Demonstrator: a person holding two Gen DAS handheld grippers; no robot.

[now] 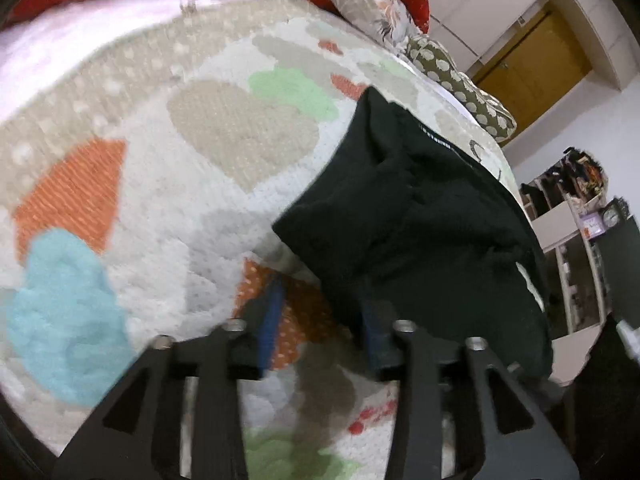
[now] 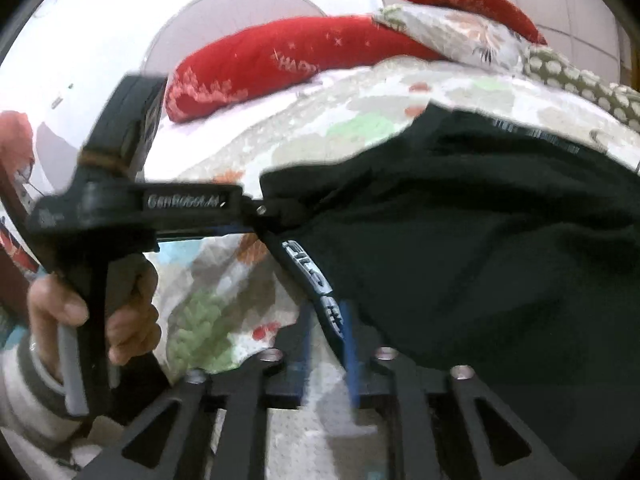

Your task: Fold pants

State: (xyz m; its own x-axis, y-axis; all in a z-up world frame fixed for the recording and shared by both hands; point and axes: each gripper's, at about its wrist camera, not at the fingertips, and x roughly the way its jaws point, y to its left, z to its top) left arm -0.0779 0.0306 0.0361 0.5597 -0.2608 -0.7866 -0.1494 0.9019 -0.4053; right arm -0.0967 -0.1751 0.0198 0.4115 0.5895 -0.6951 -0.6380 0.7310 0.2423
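The black pants (image 1: 420,216) lie bunched and partly folded on the patterned bedspread (image 1: 160,184). My left gripper (image 1: 322,328) stands open at their near corner; bedspread shows between its blue pads (image 1: 272,320), and the right-hand finger sits against the cloth's edge. In the right wrist view the pants (image 2: 480,240) fill the right half. My right gripper (image 2: 327,348) is open, with the pants' lettered edge (image 2: 320,280) running down between its fingers without being pinched. A hand (image 2: 128,320) holds the left gripper (image 2: 276,216), whose tips touch the pants' left corner.
Red pillows (image 2: 260,60) and a floral pillow (image 2: 452,28) lie at the bed's far end, with a dotted cushion (image 1: 460,80) at its right edge. Beyond the bed stand a wooden door (image 1: 532,68) and cluttered shelves (image 1: 576,216).
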